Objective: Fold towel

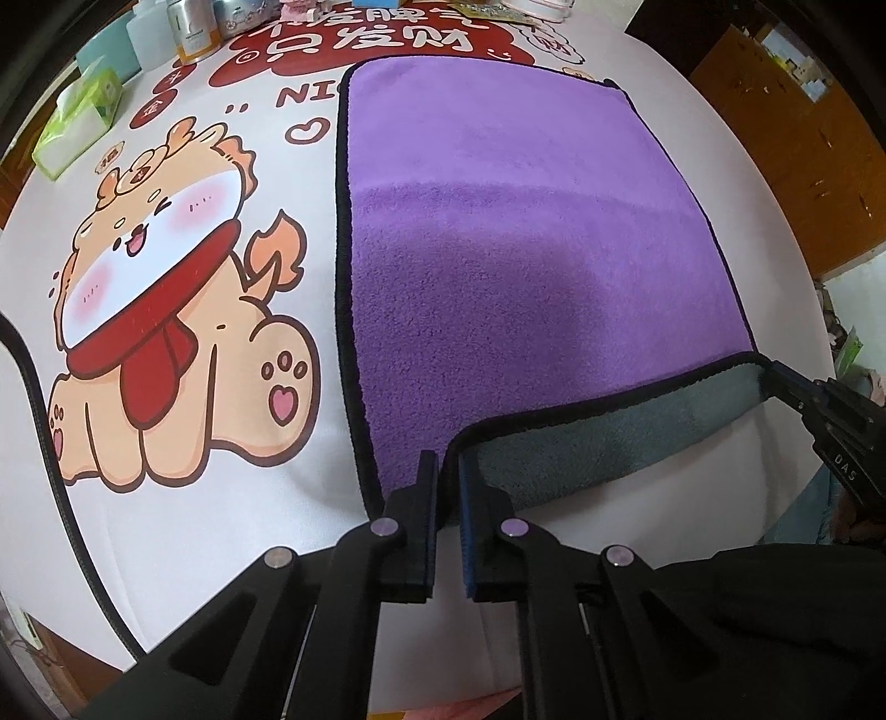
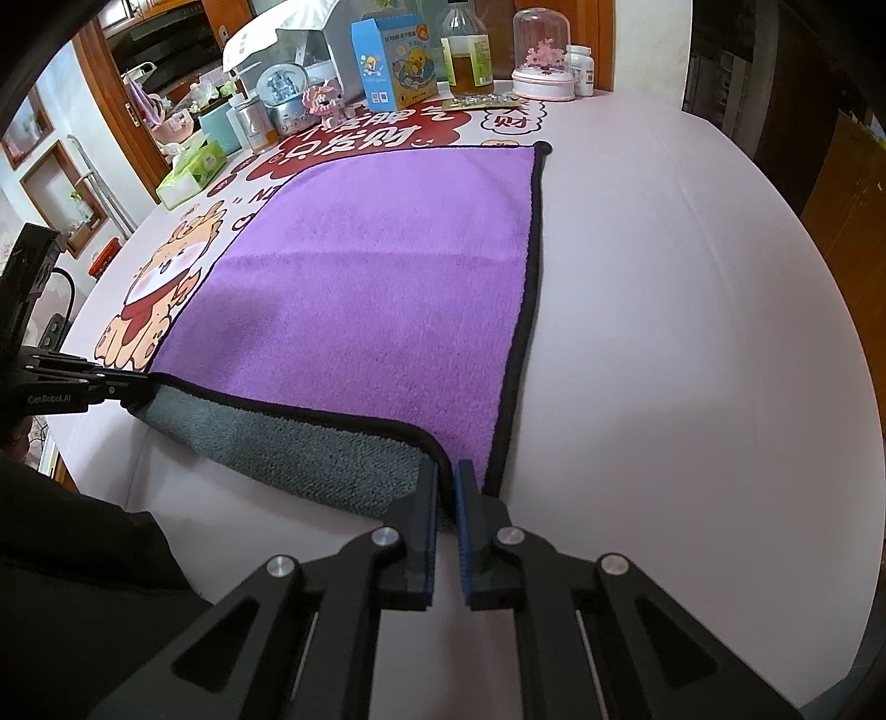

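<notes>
A purple towel (image 1: pixel 526 232) with black trim and a grey underside lies spread on the white table; it also shows in the right wrist view (image 2: pixel 376 288). Its near edge is lifted, showing the grey underside (image 1: pixel 609 443). My left gripper (image 1: pixel 447 471) is shut on the towel's near left corner. My right gripper (image 2: pixel 447 476) is shut on the near right corner. Each gripper shows in the other's view, the right one (image 1: pixel 786 382) and the left one (image 2: pixel 127 385), both at the lifted edge.
The tablecloth (image 1: pixel 166 310) bears a cartoon dog print left of the towel. Along the far edge stand a tissue pack (image 2: pixel 191 171), a blue box (image 2: pixel 393 61), a bottle (image 2: pixel 468 50), a glass dome (image 2: pixel 542 55) and jars. A wooden cabinet (image 1: pixel 803 155) is at right.
</notes>
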`<act>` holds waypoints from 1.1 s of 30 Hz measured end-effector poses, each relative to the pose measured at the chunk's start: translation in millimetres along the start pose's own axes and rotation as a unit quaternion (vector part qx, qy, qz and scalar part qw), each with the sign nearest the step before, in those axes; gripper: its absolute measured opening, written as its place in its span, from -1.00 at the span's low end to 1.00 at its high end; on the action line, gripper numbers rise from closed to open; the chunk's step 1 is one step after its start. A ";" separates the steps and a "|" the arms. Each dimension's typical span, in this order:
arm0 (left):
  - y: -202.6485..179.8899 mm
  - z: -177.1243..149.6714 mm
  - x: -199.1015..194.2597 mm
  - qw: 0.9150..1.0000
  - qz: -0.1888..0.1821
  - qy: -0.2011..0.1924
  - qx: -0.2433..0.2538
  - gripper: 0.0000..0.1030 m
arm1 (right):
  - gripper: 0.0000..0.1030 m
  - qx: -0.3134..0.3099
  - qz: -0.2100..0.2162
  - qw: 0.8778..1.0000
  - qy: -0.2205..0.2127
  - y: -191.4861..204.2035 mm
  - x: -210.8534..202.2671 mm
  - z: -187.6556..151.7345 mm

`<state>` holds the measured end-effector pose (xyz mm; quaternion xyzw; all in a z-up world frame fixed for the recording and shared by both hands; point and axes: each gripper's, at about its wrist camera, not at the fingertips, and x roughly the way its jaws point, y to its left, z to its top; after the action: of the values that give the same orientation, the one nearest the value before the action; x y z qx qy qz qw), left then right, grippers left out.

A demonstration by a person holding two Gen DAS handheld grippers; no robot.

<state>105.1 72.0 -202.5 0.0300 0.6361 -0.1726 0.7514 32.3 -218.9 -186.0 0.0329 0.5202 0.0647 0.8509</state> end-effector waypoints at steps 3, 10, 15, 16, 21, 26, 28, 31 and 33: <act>-7.5 3.1 -9.3 1.000 -0.006 0.003 0.004 -0.92 | -0.89 0.001 0.001 1.000 -0.004 -0.3 -2.6 2.1; -8.3 20.4 -29.0 1.000 -0.010 -0.005 0.013 -0.93 | -0.89 -0.003 0.004 1.000 -0.018 -0.3 -14.0 13.5; -13.1 33.1 -49.8 0.999 -0.008 -0.018 0.025 -0.93 | -0.89 -0.005 0.004 0.999 -0.031 -0.4 -24.2 27.9; -13.8 38.0 -54.5 0.999 -0.006 -0.022 0.028 -0.93 | -0.89 -0.005 0.004 0.999 -0.034 -0.3 -25.7 30.3; -23.2 55.6 -72.1 0.998 -0.002 -0.046 0.037 -0.93 | -0.89 -0.012 0.003 0.998 -0.058 -0.8 -38.2 52.2; -25.6 79.1 -93.1 0.995 0.010 -0.081 0.049 -0.93 | -0.89 -0.016 0.002 0.996 -0.083 -4.9 -49.5 74.8; -24.2 91.7 -100.1 0.994 0.013 -0.093 0.054 -0.93 | -0.89 -0.018 0.000 0.995 -0.094 -6.3 -52.6 84.9; -23.8 109.8 -109.1 0.992 0.020 -0.109 0.061 -0.93 | -0.89 -0.023 -0.003 0.994 -0.111 -10.1 -55.3 105.4; -23.0 120.8 -113.6 0.991 0.023 -0.118 0.063 -0.93 | -0.89 -0.027 -0.005 0.992 -0.121 -11.7 -56.4 117.6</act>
<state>197.6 43.6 -65.9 0.0717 0.5301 -0.1971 0.8216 112.3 -237.3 -84.1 0.0152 0.4119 0.0698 0.9084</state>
